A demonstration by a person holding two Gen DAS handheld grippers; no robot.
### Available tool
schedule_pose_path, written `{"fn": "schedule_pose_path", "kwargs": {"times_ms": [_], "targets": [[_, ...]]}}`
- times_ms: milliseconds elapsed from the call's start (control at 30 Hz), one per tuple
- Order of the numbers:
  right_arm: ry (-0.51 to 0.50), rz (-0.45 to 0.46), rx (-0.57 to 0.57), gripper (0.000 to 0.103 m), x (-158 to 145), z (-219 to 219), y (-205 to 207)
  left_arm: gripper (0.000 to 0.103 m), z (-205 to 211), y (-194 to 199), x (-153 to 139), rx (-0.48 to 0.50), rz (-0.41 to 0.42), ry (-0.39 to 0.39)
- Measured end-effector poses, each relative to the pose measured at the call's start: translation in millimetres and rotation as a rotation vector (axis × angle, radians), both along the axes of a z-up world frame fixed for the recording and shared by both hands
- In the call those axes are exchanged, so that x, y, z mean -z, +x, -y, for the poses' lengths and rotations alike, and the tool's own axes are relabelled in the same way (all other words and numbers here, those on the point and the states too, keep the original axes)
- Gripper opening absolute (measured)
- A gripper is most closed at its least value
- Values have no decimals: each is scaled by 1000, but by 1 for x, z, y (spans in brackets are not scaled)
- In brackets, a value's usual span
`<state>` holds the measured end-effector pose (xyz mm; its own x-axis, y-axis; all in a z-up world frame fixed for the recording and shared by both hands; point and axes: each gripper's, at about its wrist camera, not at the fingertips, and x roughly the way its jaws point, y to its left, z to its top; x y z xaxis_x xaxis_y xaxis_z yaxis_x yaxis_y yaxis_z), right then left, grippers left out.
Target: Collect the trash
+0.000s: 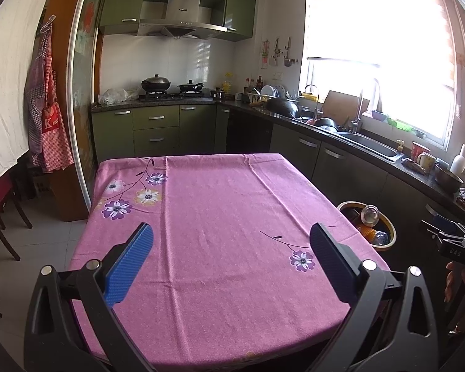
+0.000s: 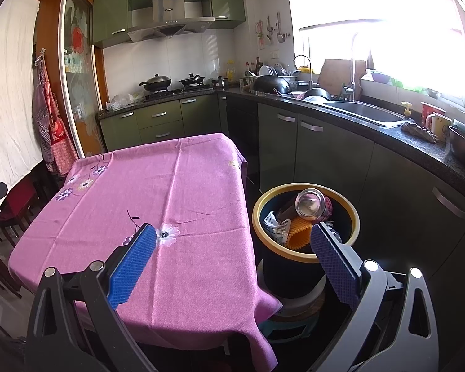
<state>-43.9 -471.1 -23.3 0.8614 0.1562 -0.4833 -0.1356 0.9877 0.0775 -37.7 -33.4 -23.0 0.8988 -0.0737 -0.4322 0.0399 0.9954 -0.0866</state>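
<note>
Kitchen light floods a table [image 1: 220,217] under a pink flowered cloth, and no trash shows on that cloth in either view. Both grippers hang over its near edge with fingers spread wide and nothing between them. The left gripper [image 1: 231,243] looks straight down the table's length; the bin [image 1: 384,241] lies off beyond its right finger, past the table's right edge. The right gripper [image 2: 232,241] straddles that same edge: its left finger [image 2: 133,266] is over the cloth, its right finger [image 2: 333,260] just in front of the bin [image 2: 260,214]. Inside the bin sit a can [image 2: 310,203], tilted with its round end toward the camera, an orange mesh piece [image 2: 299,231] and crumpled paper [image 2: 276,224]. My judgement: the right hand is much the nearer to the bin, and collection looks close to done.
</note>
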Motion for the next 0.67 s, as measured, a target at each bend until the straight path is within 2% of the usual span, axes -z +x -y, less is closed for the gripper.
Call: {"fn": "schedule_pose_path", "kwargs": {"times_ms": [167, 400, 533, 667], "targets": [[-2, -5, -2, 98, 3, 0, 2, 96, 1, 1, 1, -11, 13, 10], [-3, -9, -3, 98, 6, 0, 5, 96, 4, 8, 4, -9, -12, 27], [1, -24, -16, 98, 10, -2, 14, 96, 1, 20, 8, -8, -42, 17], [-5, -50, -64, 98, 12, -14, 37, 96, -8, 44, 17, -38, -61, 48]]}}
